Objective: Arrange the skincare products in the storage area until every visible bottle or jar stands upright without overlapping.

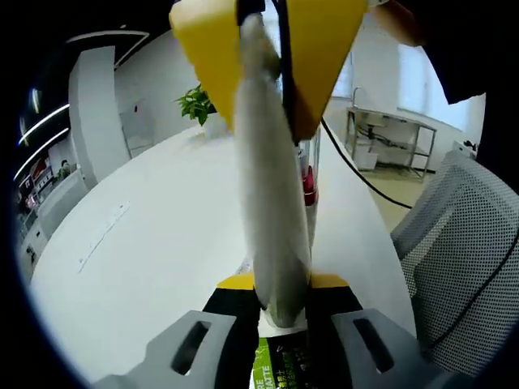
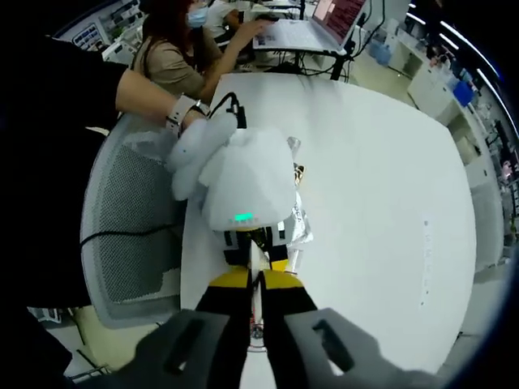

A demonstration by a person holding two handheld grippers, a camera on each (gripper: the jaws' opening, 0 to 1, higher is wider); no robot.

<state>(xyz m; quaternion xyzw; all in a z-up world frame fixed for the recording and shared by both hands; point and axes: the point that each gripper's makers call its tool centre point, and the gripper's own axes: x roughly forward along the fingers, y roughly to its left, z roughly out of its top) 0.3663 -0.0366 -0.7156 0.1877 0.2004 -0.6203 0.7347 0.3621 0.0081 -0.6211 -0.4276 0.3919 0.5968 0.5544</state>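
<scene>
Left gripper view | 1 silver tube [image 1: 272, 203] clamped by left gripper [image 1: 280, 324] | 1 table [image 1: 162, 235]

I see a silvery, matt-sheened tube [image 1: 274, 219] of soft plastic, a smooth white desk [image 1: 162, 235] with a faint gloss, and a grey mesh-cloth chair [image 1: 458, 243].

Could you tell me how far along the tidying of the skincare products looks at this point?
Nothing clearly looks finished: no bottle or jar is seen standing arranged. In hand: the left gripper is clamped on a silver tube, and the right gripper is shut on a thin white item, possibly the same tube's end. Left: standing it upright on the white table, plus the clear red-capped bottle behind, whose state I cannot judge.
</scene>
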